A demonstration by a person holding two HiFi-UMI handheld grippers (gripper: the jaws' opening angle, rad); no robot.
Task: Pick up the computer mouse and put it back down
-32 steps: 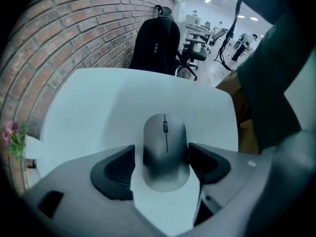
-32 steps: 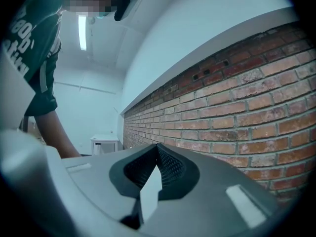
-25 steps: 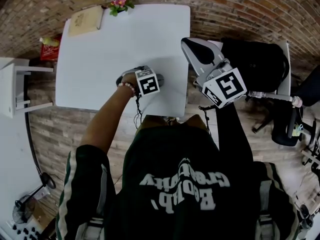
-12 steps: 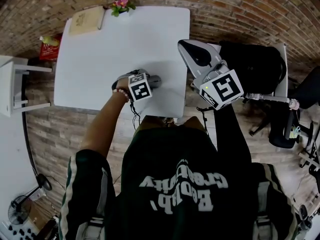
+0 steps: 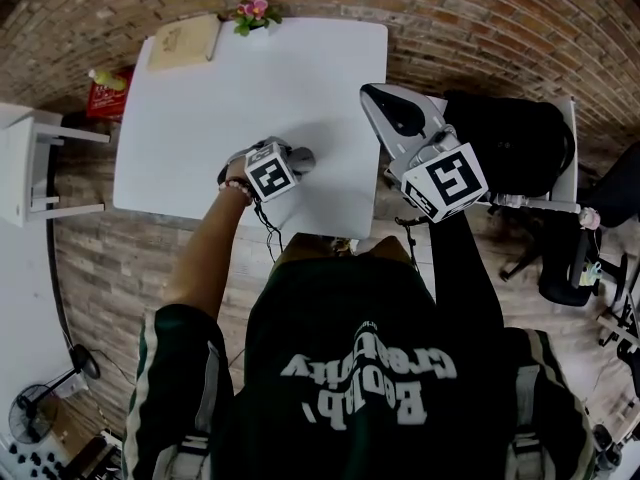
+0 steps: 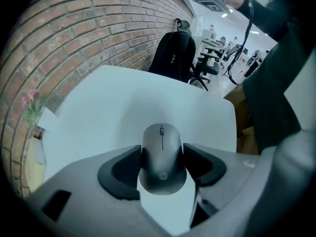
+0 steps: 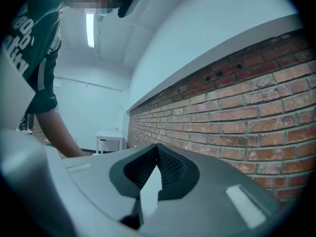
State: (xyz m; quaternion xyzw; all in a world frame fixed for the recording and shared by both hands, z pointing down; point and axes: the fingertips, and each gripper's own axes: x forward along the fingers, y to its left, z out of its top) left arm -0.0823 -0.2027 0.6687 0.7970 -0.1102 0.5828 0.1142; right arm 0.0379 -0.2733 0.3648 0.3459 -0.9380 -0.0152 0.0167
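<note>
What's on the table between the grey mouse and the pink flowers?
Nothing: only bare white tabletop lies between the grey computer mouse and the pink flowers, seen in the head view.

text | mouse: hp logo | shirt: white lettering, not legible

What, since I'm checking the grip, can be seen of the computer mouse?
The computer mouse is dark grey, matte plastic by the look, rounded, with a scroll wheel in a centre seam and a logo near its rear. It sits between the jaws of the left gripper, both pads against its sides, over the white table; table contact is unclear.
</note>
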